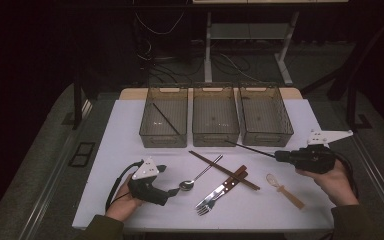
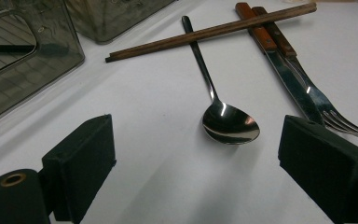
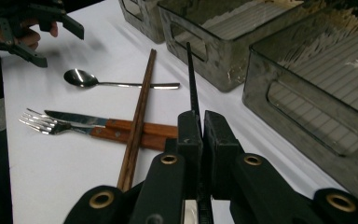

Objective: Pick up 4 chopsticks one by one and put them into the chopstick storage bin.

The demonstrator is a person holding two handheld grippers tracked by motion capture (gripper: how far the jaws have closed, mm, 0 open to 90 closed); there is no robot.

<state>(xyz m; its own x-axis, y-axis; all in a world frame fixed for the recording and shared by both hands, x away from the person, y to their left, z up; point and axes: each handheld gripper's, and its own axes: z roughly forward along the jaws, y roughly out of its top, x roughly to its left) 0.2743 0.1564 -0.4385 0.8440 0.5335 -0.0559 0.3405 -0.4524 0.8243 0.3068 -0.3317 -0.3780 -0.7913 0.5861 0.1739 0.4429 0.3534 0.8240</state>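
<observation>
Right claw [image 3: 199,122] clamped on a black chopstick [image 3: 192,79]; left claw [image 2: 196,158] apart near the spoon [image 2: 230,125]. One chopstick binned [image 1: 166,118]; remaining cutlery unsorted on the surface [image 1: 130,140].

Front edge: bare white table [image 1: 130,150] left of the spoon [image 1: 192,181], open for passing.
Centre: brown chopsticks [image 1: 223,170] lie across knife [image 1: 225,188] and fork [image 1: 215,199], crowding the middle.
Back: three bins [image 1: 215,120] stand apparently side by side, blocking passage.

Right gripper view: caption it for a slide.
Right gripper clamps a thin black chopstick above brown wooden chopsticks, beside three smoky translucent plastic bins.
</observation>
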